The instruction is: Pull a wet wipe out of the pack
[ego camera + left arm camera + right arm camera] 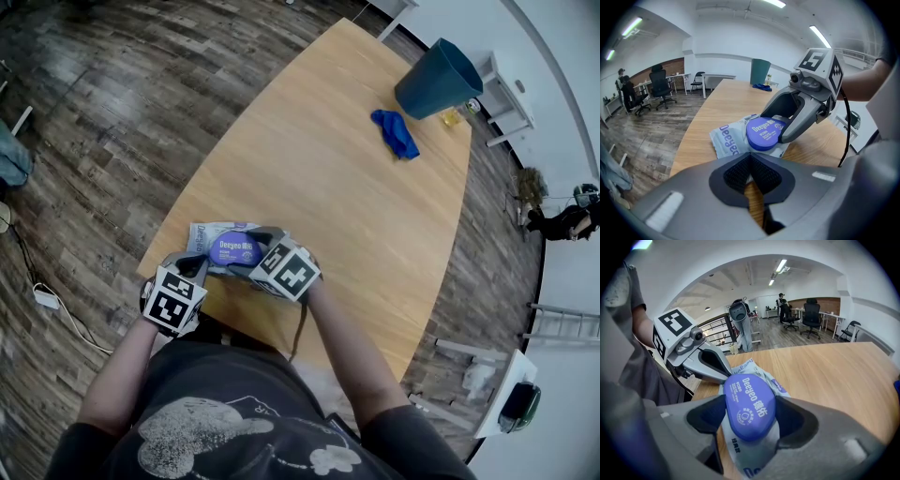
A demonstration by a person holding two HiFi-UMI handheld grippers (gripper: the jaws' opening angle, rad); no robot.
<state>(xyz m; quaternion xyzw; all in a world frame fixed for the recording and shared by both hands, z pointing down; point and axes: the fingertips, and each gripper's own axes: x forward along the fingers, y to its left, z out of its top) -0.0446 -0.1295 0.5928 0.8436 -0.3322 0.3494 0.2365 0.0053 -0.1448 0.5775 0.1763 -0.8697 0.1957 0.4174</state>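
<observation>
Pack (726, 140) lies flat on table (337, 187), close to the person's edge, w/ its purple lid (765, 133) on top, roughly mid-pack. Cloth (396, 133) and bin (436, 80) are well beyond the pack at the far end, not in play.

L gripper (751, 171) is at the pack's near-left edge. Jaws are clenched tight, and a pale sliver btw the pads looks like pack film, so prob. pinching that edge to anchor it.

R gripper (751, 418) comes in over the pack's near-right side. Its jaws straddle the lid, pads against both sides, so it's grasping the lid. Can't tell if the lid is already lifted off its seat. No wipe showing.

Step in hand, as I read it: get the lid open.
- Keep L pinch firm and low so the pack can't ride up w/ the lid.
- R: light squeeze only. Too hard and the lid prob. bows and jams.
- Pivot up about the hinge side, don't pull straight off. Which side is the hinge isn't clear from here.
- If the pack slides, stop and re-seat L.
- Once lid stands open, R lets go, then pinches the top wipe at the opening and draws it up and away from the pack while L anchors.
</observation>
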